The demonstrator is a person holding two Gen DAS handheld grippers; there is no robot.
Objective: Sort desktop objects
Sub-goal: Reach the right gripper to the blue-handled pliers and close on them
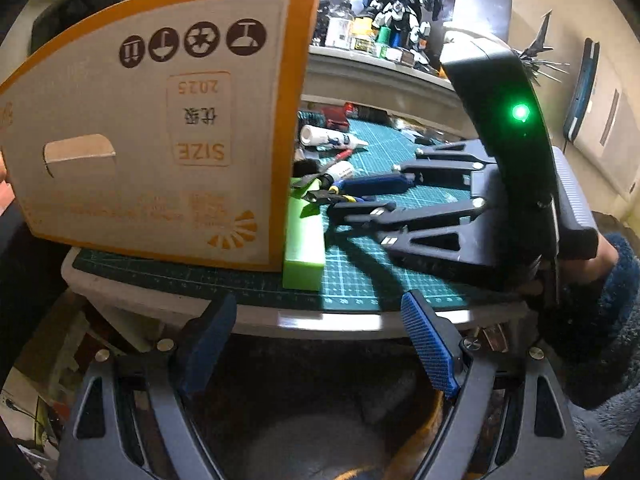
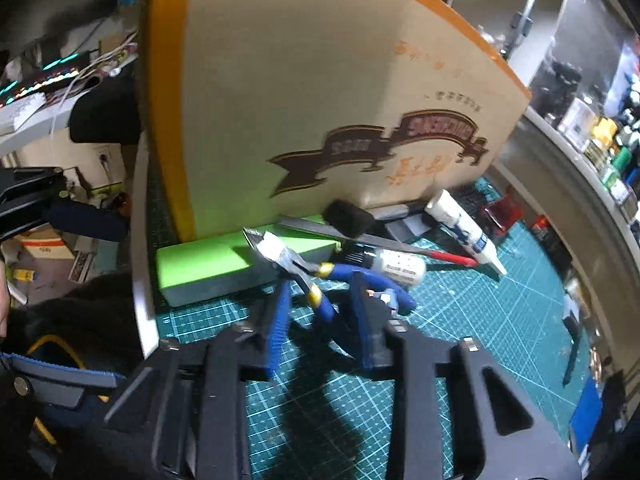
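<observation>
A large orange-and-cream cardboard box stands on the green cutting mat; it also fills the right wrist view. A green block lies against its base, also seen in the right wrist view. Blue-handled nippers rest by the block. My right gripper is open, its fingers on either side of the nipper handles. It shows in the left wrist view. My left gripper is open and empty, off the table's front edge.
A white glue tube, a small white bottle, a red-tipped tool and a black sponge brush lie behind the nippers. A shelf with model figures and paint jars runs along the back.
</observation>
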